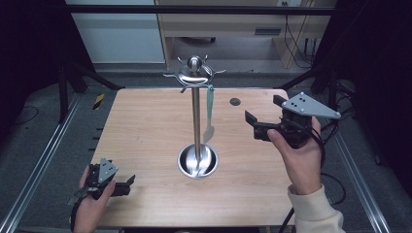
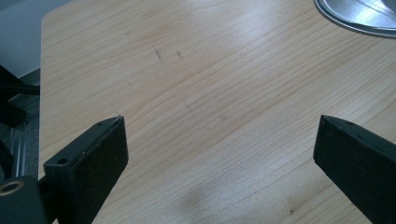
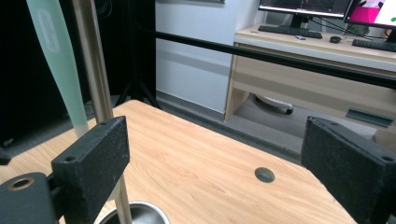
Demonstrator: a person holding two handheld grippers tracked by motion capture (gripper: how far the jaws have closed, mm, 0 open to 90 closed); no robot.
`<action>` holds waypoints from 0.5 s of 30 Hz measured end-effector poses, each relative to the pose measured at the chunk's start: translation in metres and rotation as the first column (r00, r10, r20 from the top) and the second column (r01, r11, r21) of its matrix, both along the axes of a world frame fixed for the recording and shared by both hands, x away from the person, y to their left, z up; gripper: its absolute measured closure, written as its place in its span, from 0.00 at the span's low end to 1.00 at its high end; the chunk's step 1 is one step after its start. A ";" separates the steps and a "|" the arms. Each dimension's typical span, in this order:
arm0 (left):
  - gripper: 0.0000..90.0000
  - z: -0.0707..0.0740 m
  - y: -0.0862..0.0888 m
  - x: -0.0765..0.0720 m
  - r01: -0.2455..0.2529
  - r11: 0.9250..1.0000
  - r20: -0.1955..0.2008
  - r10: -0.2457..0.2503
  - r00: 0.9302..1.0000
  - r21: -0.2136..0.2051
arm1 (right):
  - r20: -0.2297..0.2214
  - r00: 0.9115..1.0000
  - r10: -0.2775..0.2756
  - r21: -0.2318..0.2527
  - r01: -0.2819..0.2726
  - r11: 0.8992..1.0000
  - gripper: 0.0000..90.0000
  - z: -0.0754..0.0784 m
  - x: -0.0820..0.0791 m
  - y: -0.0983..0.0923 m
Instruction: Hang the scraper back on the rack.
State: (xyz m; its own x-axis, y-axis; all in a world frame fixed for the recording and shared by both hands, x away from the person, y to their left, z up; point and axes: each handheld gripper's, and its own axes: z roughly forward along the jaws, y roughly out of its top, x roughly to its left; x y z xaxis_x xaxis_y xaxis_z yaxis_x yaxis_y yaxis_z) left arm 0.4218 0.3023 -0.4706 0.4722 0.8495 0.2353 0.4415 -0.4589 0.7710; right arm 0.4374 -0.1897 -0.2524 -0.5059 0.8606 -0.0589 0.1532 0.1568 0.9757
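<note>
Wooden table (image 1: pixel 145 126), steel stand (image 1: pixel 196 121) with hanging pale-green spatula (image 1: pixel 209 114), both grippers' jaws wide

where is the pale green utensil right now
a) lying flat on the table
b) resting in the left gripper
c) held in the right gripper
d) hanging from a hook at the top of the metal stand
d: the pale green utensil hangs from the top of the metal stand, while the right gripper and left gripper are both open and empty.

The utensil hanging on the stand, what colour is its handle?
Pale mint green handle, clearest in the right gripper view.
</note>
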 end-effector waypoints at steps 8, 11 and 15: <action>0.03 0.000 0.000 0.000 0.001 1.000 -0.002 0.000 1.000 0.001 | 0.004 1.000 -0.010 -0.020 0.010 1.000 0.08 -0.013 -0.006 -0.010; 0.03 0.000 0.000 0.000 0.001 1.000 -0.003 -0.001 1.000 0.001 | 0.002 1.000 -0.013 -0.047 0.013 0.999 0.12 -0.019 -0.007 -0.011; 0.03 0.000 0.000 0.000 -0.002 1.000 -0.003 0.002 1.000 -0.001 | -0.015 1.000 -0.017 -0.087 0.016 0.996 0.12 -0.028 -0.011 -0.012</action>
